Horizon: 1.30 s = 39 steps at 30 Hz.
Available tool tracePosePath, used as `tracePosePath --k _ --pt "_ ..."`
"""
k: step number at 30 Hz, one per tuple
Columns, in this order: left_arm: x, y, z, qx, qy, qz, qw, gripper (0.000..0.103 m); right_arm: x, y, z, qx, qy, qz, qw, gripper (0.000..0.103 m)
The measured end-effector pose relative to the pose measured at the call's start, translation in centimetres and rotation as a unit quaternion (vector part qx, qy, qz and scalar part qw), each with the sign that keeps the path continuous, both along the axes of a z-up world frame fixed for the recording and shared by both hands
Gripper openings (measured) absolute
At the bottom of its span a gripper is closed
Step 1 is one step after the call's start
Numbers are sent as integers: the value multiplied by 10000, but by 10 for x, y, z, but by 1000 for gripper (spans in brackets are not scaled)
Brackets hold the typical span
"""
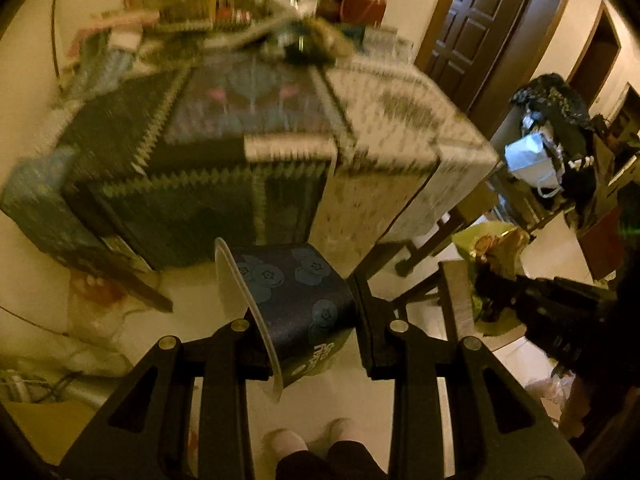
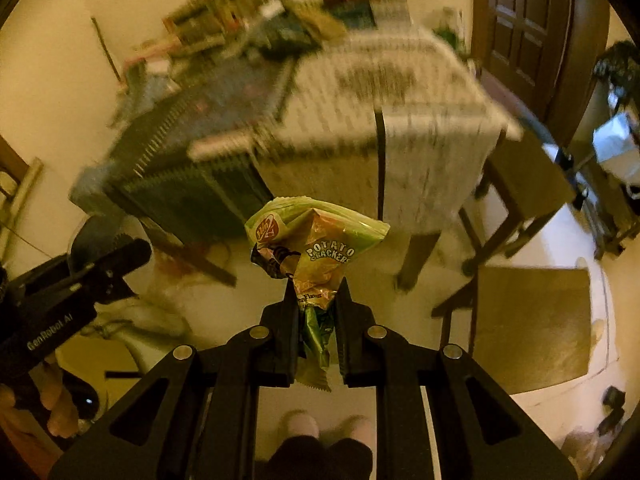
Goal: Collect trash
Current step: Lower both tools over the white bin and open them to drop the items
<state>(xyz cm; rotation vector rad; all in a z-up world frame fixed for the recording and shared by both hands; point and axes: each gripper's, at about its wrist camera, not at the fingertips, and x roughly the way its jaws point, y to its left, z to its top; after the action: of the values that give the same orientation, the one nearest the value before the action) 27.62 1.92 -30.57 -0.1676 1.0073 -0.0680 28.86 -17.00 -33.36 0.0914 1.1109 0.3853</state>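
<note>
While both views smear from motion blur, I can see my left gripper (image 1: 308,316) pinching a dark blue flower-printed cup (image 1: 292,300), which lies sideways between the jaws, its pale rim toward the left finger and its base against the right. My right gripper (image 2: 316,304) has its jaws pressed onto the lower part of a green potato crackers bag (image 2: 316,240); the crumpled top fans out above the fingertips. Both items hang above the pale floor (image 2: 240,320), near the cloth-covered table (image 1: 380,120). A wooden stool (image 2: 532,328) stands to my right.
</note>
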Motion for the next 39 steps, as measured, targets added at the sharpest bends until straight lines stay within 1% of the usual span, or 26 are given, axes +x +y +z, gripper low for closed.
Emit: tracePosePath --k 1,3,4,5,6,9,11,13,14,20,22,23,25,26,27,29,31,33,37,39 --pt "3 -1 -11 -4 49 -7 10000 30 2 0 -14 -15 85 5 10000 14" --pt "11 -3 -46 -23 193 -29 9998 30 5 0 -46 -52 278 13 9996 14" --pt "15 -3 -57 -29 240 -35 9997 30 6 1 -60 -52 368 14 9993 14" --pt "19 -3 -76 -48 317 -45 9995 30 7 2 -76 -57 459 12 9989 14" --pt "21 -3 -87 -59 363 -52 9993 30 8 4 -95 -69 562 16 9984 14" --pt "28 -1 -138 -66 524 -77 9986 30 11 10 -142 -99 762 36 9970 14" --pt "31 2 -163 -92 565 -33 9984 30 13 15 -174 -69 860 73 9962 14" --pt "33 7 -195 -125 630 25 9979 30 16 20 -200 -34 891 129 9959 14" --pt "34 8 -205 -128 655 46 9978 30 18 23 -215 -53 895 166 9958 14" --pt "39 17 -284 -251 862 216 9957 30 29 35 -288 6 1034 339 9941 14" --pt "41 19 -304 -296 940 251 9948 30 31 41 -306 -128 1003 408 9940 15" --pt "42 19 -315 -315 994 261 9942 30 32 44 -314 -133 1024 482 9935 16" --pt "44 19 -335 -303 1094 264 9932 30 34 48 -332 -73 1099 555 9924 18" --pt "45 17 -340 -289 1128 258 9929 30 36 48 -337 -16 1126 568 9920 19" --pt "45 17 -347 -287 1175 245 9923 30 36 48 -342 69 1192 590 9911 29" --pt "47 17 -361 -338 1268 223 9911 30 38 47 -351 244 1334 578 9891 40" --pt "47 16 -371 -361 1343 205 9901 30 38 47 -356 345 1392 577 9880 41" --pt "48 12 -378 -380 1422 168 9890 30 38 45 -358 345 1463 576 9870 41" --pt "48 5 -385 -408 1540 76 9872 30 38 41 -359 480 1642 584 9835 42" --pt "49 1 -390 -489 1638 31 9853 30 36 36 -357 418 1659 571 9836 42"
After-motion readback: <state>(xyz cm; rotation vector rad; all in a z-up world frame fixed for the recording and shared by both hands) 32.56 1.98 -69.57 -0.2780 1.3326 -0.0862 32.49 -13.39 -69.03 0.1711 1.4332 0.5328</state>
